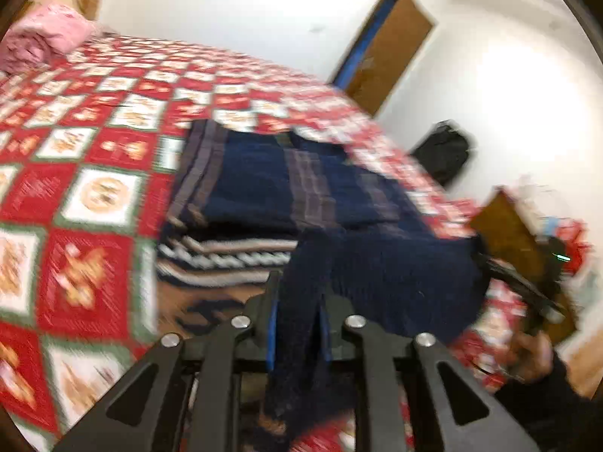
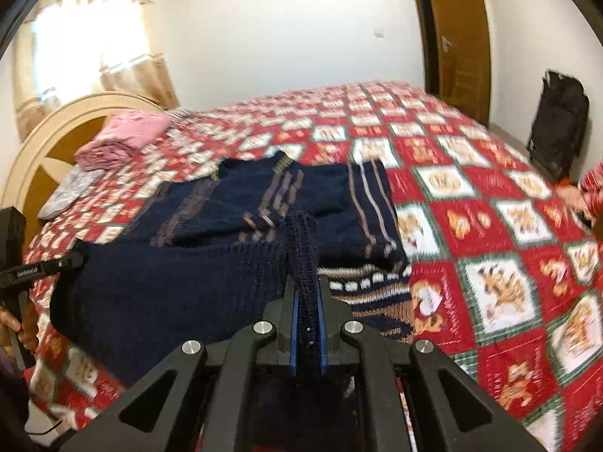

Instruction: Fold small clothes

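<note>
A navy knitted sweater (image 1: 264,184) with thin brown and grey stripes lies on the red patterned quilt (image 1: 86,188), partly folded. Its near hem is raised off the bed between both grippers. My left gripper (image 1: 297,301) is shut on a bunched strip of this navy knit between its blue pads. My right gripper (image 2: 307,293) is shut on the other end of the hem, with fabric pinched between the pads. The sweater (image 2: 264,196) stretches leftward to the left gripper (image 2: 75,258), held by a hand (image 2: 19,324). The right gripper (image 1: 486,258) shows at the right edge of the left wrist view.
Folded pink clothes (image 2: 128,135) and a grey cloth (image 2: 68,192) lie near the rounded headboard (image 2: 49,139). A black bag (image 2: 557,120) stands on the floor by the wall, beside a brown door (image 2: 456,37). The quilt (image 2: 471,226) spreads wide to the right.
</note>
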